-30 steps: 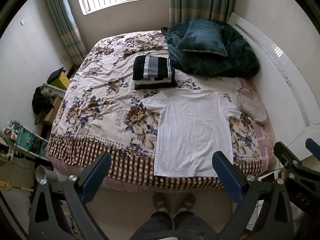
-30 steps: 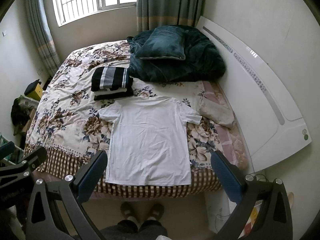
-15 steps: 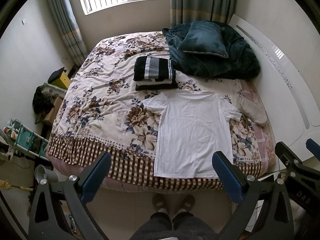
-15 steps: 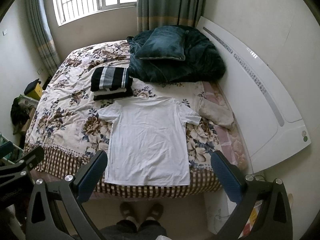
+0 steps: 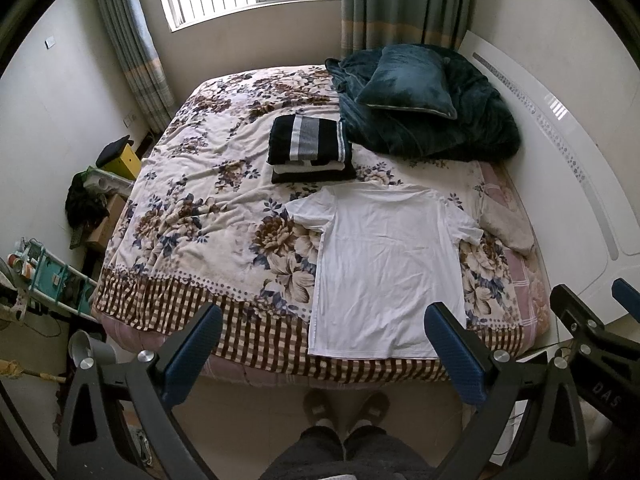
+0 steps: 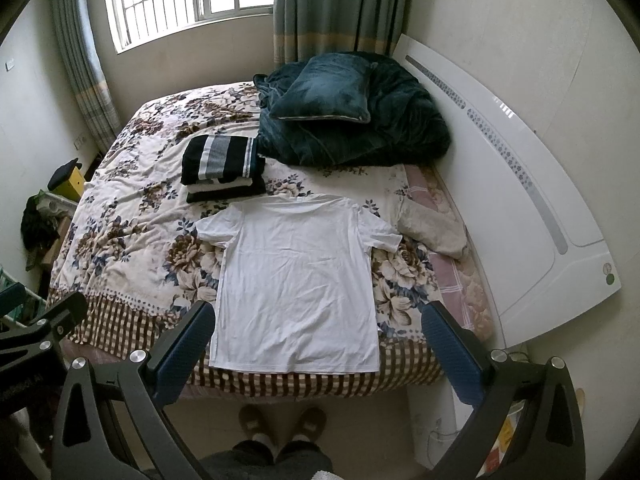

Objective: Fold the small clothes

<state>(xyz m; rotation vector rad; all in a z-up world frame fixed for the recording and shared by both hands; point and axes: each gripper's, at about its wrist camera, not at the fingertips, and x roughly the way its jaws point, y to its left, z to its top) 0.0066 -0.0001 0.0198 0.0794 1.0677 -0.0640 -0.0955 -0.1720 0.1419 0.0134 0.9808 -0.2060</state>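
On the near edge of the bed, the white T-shirt (image 5: 386,268) lies flat and unfolded — unmoved over the last second. Both the left gripper (image 5: 324,354) and right gripper (image 6: 316,352) hover empty, tongs spread wide, barely drifting; beyond it sits the folded stack (image 5: 310,148).

i hold my left gripper (image 5: 322,344) up in the air, its two blue-padded fingers (image 5: 192,350) spread wide with nothing between them. my right gripper (image 6: 318,342) hangs the same way just beside it, jaws wide apart and empty. both point forward and down. my slippered feet (image 5: 346,406) stand together below.
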